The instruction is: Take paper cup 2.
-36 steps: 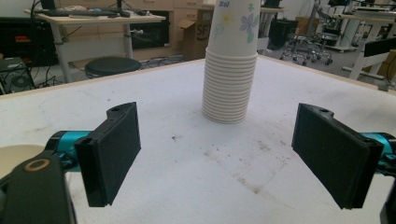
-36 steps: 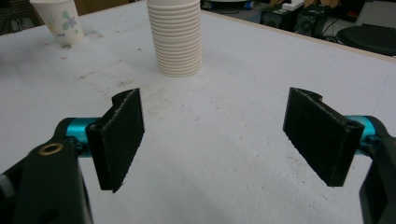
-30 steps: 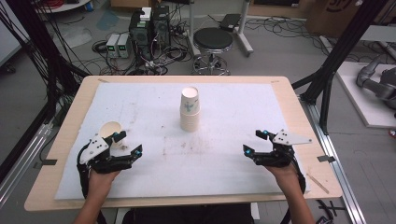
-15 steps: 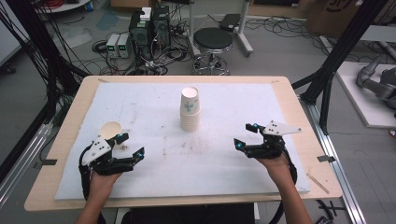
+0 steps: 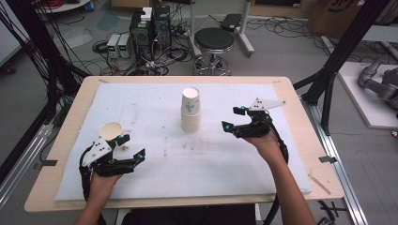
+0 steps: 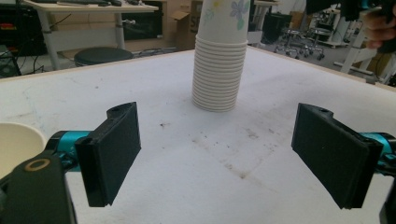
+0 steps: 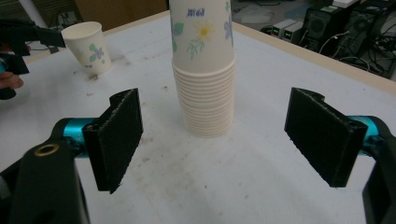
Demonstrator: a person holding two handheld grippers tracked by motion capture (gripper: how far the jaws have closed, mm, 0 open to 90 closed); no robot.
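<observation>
The right hand-held gripper (image 5: 233,123) hovers just beside the stack of paper cups (image 5: 190,111), which stands upright near the middle of the white surface (image 5: 155,108). Its jaws are spread wide and empty, and in the right gripper view the stack (image 7: 203,70) sits squarely between them. The left hand-held gripper (image 5: 133,150) is likewise released and holds nothing, low at the near left, with a single cup (image 5: 111,132) just beside it.

The main risk, as a judgement, is the stack tipping. It is tall and narrow (many cups nested, with the top one standing proud), so a jaw that brushes its side on the way in could push it over or slide it across the surface. Closing low on the nested rims would likely lift the whole stack and not one cup; closing too hard on the top cup could crush its thin wall. The single cup near the left hand-held gripper appears tilted in the right gripper view (image 7: 87,47), so a stray nudge there might roll it.

Compared with the frame a second earlier, the right hand-held gripper has moved forward and inward from the near right edge toward the stack; the left one has barely shifted, and the cups sit where they were.
</observation>
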